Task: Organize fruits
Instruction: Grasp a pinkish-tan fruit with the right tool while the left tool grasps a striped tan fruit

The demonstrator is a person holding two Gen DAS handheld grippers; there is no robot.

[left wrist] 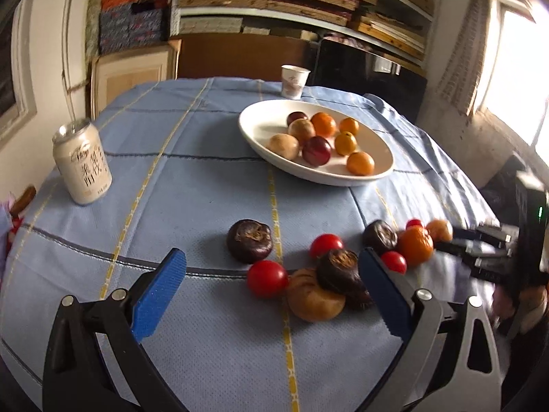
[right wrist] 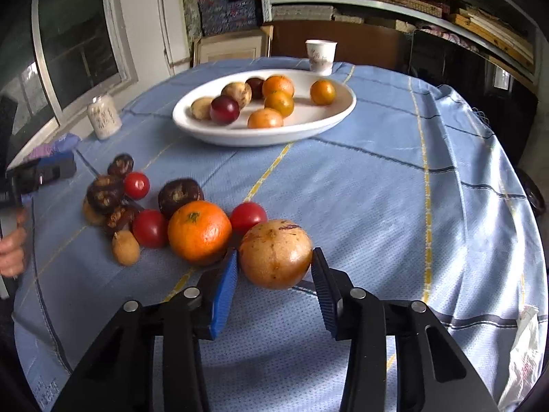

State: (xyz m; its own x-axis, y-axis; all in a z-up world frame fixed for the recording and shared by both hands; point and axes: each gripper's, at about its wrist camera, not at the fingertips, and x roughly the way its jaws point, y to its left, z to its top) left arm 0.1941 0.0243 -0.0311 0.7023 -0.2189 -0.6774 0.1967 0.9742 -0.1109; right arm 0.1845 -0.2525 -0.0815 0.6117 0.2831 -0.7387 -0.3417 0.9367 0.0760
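Observation:
A white oval bowl (left wrist: 250,130) (right wrist: 308,127) holds several oranges, brown fruits and dark red plums. Loose fruit lies on the blue cloth: dark water chestnuts (left wrist: 249,244), red tomatoes (left wrist: 267,277), a tan fruit (left wrist: 314,300) and an orange (left wrist: 415,244) (right wrist: 199,231). My left gripper (left wrist: 272,281) is open, its blue fingers standing wide on either side of this pile. My right gripper (right wrist: 274,274) is shut on a brown-yellow round fruit (right wrist: 275,253) beside the orange; it also shows at the right of the left wrist view (left wrist: 456,240).
A white drink can (left wrist: 82,163) (right wrist: 104,120) stands at the table's left. A paper cup (left wrist: 294,81) (right wrist: 320,52) stands behind the bowl. Shelves with stacked boxes are beyond the table. A window is at the right.

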